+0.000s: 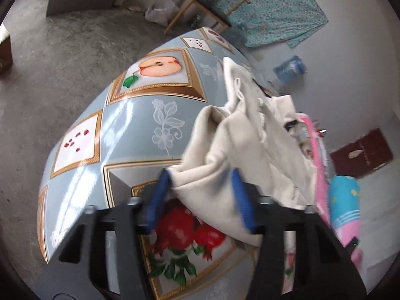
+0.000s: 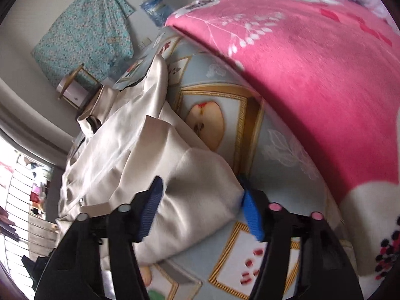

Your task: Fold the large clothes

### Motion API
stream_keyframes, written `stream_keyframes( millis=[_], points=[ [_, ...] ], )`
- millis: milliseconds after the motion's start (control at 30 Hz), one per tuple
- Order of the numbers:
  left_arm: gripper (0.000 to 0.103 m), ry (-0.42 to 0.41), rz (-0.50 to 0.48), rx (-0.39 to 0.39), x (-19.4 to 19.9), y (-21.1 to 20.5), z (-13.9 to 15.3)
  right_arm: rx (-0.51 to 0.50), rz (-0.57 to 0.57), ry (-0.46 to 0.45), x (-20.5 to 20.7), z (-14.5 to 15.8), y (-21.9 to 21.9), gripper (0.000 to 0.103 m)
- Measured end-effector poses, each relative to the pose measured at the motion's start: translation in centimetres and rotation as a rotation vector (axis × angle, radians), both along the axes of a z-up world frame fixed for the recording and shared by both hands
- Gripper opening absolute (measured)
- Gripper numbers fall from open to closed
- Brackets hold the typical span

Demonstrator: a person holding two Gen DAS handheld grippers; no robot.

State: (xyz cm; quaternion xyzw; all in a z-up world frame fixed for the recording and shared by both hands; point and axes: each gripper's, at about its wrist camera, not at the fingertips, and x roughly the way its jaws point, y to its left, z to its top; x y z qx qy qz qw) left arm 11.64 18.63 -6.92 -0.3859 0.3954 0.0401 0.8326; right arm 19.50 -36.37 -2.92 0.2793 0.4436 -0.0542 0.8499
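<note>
Here, clamped on the cream jacket (image 1: 250,137) with the left gripper (image 1: 200,175): blue pads (image 1: 156,195) pressed on a thick, soft hem, one on each side. Holds that hem up off the desk (image 1: 140,115), just above a picture of red fruit (image 1: 180,225) on the shiny desk cover. Leaves the rest of the jacket bunched in a heap along the desk edge next to the pink blanket (image 2: 312,62), reaching toward the far corner.

Also clamped on the same jacket with the right gripper (image 2: 200,180), on a fat folded lump of it, filling the whole gap between the two pads. Rests that lump on the desk near the close edge, beside a picture of a cut apple (image 2: 205,125). Shows the smooth, shiny inside of the jacket farther back, spread toward the far edge and covering the desk edge away from the blanket.

Beyond the desk: a grey floor (image 1: 62,62), a wooden chair (image 1: 207,5), a blue water bottle (image 1: 290,68) lying by the wall, and a teal flowered cloth (image 1: 275,7) behind the chair. Close beside the desk on the blanket side: a blue and pink bundle (image 1: 345,200). A bit blurry in both views, so hard to tell small things on the jacket, like a zip or buttons.
</note>
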Motion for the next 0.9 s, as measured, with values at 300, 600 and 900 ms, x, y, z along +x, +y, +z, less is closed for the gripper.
stream_keyframes(
  millis=[300, 600, 900],
  points=[
    [0.014, -0.109, -0.143, 0.411, -1.2, -4.2, 7.4, -0.179, 0.110, -0.076, -0.8, 5.2, 1.4, 0.011],
    [0.013, -0.020, -0.197, 0.340, -6.6, -2.3, 8.8, -0.106, 0.146, -0.031, -6.8, 6.6, -0.5, 0.011],
    [0.045, 0.092, -0.143, 0.313, -7.1, 1.6, 3.8, -0.143, 0.159, 0.147, -6.7, 2.6, -2.3, 0.051]
  ],
)
